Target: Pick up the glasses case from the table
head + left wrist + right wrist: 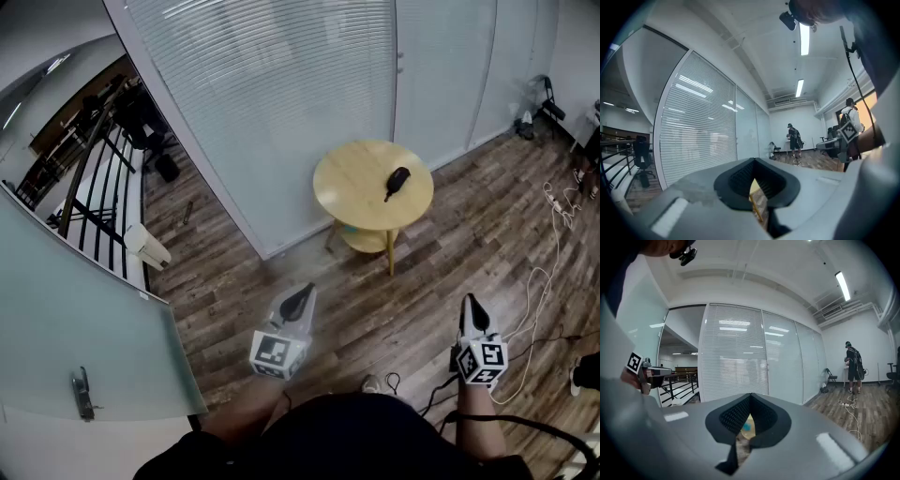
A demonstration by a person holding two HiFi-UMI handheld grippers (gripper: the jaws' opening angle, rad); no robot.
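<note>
The glasses case (397,181), a dark, slim thing, lies on the round yellow bench (342,183). It sits in the right half of the top, nearer the right edge than the middle, and is set aslant. Nothing touches it.

Both grippers are held well apart from the bench, over the wooden floor (375,309) on the near side of it.

The left gripper (300,298) has its jaws closed. In the left gripper view (754,161) the dark ribbed pads meet at their tips and nothing is gripped between them. Only a sliver of the yellow bench (755,188) and one of its legs show through the small gap below the tips.

The right gripper (472,306) is likewise closed and empty. In the right gripper view (750,397) the pad tips are pressed together, and the narrow opening beneath them shows only a bit of the yellow bench (748,422) far beyond.

Each gripper shows at the edge of the other's view, marker cube outward. Behind the bench stands a glass wall with white blinds (281,94). A white cable (544,272) trails over the floor to the right.
</note>
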